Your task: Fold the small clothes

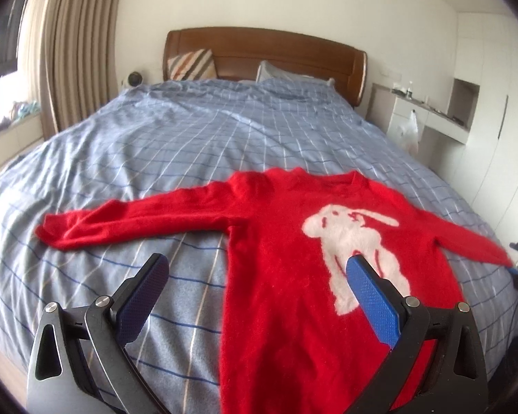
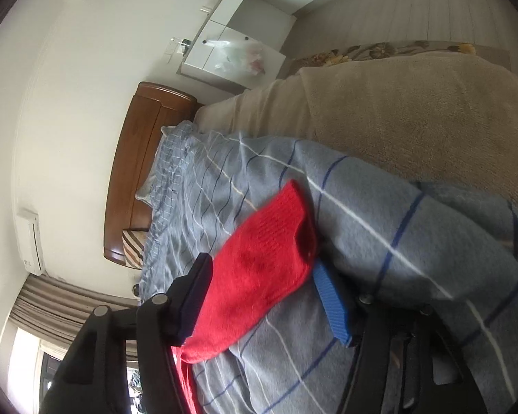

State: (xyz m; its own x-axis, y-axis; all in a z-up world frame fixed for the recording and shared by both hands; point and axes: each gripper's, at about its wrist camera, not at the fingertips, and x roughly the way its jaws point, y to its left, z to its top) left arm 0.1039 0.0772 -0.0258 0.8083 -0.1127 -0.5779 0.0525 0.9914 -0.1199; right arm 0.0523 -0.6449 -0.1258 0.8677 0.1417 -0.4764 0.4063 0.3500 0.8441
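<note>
a red sweater with a white animal figure on its chest lay spread flat on the blue checked bed cover, its neck toward the wooden headboard and both sleeves stretched out to the sides. the left gripper hung above the sweater's lower body with its blue-padded jaws standing wide apart and nothing between them. in the right wrist view, rolled onto its side, the right gripper sat at the cuff of the right sleeve near the bed's edge; the cuff lay between the two fingers, close against both pads, but i could not tell whether they had it pinched. a beige blanket lay beyond the cover there. a striped cushion leaned on the headboard beside a pillow.
</note>
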